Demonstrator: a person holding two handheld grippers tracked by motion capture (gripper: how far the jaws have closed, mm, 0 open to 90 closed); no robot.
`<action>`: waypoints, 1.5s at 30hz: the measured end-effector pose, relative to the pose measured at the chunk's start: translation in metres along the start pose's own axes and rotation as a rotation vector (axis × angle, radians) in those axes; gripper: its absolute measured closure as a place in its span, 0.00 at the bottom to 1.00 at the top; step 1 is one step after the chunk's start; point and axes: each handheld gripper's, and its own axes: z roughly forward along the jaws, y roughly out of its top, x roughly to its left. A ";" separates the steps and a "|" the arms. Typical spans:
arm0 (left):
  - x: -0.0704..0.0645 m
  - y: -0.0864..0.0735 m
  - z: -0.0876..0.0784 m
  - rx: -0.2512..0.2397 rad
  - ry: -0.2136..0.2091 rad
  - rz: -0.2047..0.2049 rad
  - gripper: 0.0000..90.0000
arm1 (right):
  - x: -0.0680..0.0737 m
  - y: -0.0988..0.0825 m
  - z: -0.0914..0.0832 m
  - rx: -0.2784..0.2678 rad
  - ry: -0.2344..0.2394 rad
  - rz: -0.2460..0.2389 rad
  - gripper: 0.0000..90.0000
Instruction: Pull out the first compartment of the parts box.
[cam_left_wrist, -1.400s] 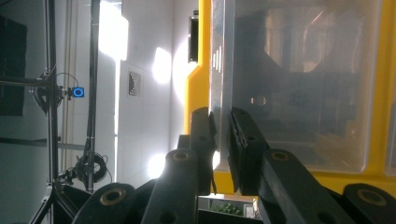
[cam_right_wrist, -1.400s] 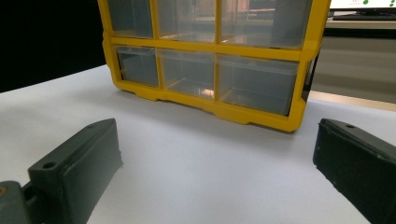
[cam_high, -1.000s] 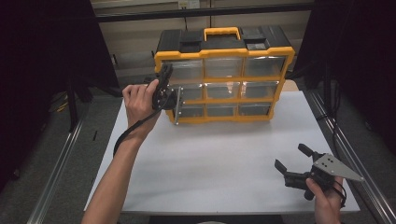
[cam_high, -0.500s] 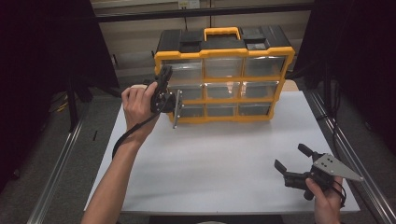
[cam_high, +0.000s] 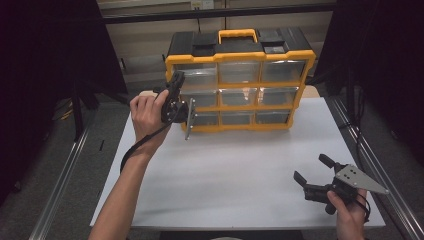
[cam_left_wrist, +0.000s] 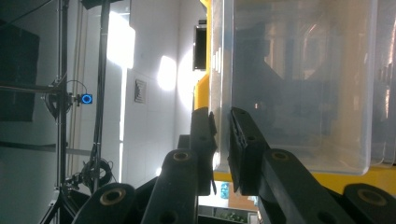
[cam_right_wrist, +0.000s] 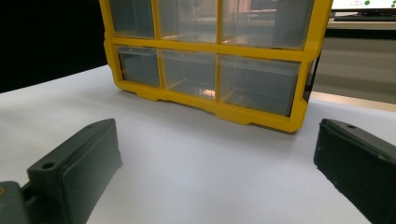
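left hand-held gripper (cam_high: 186, 111): arm stretched forward, pinched tight on clear drawer (cam_left_wrist: 299, 84) edge, middle row, left end of yellow drawer box (cam_high: 240, 75) | right hand-held gripper (cam_high: 314, 170): jaws wide apart, held low over tabletop (cam_high: 240, 170), near corner

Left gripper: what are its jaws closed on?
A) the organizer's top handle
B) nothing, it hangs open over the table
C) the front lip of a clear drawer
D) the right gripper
C: in the left gripper view the left gripper has its two black jaws pinched on the thin front lip of a clear drawer at the left side of the yellow organizer.
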 end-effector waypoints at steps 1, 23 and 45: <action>0.000 0.000 0.000 0.000 0.001 0.002 0.90 | 0.000 0.000 0.000 0.002 -0.006 0.000 0.00; 0.000 0.001 -0.013 -0.015 0.011 0.004 0.90 | 0.000 0.000 0.000 0.002 0.000 0.000 0.00; 0.000 0.003 -0.030 -0.058 0.038 0.008 0.90 | 0.000 0.000 0.000 0.006 -0.003 -0.001 0.00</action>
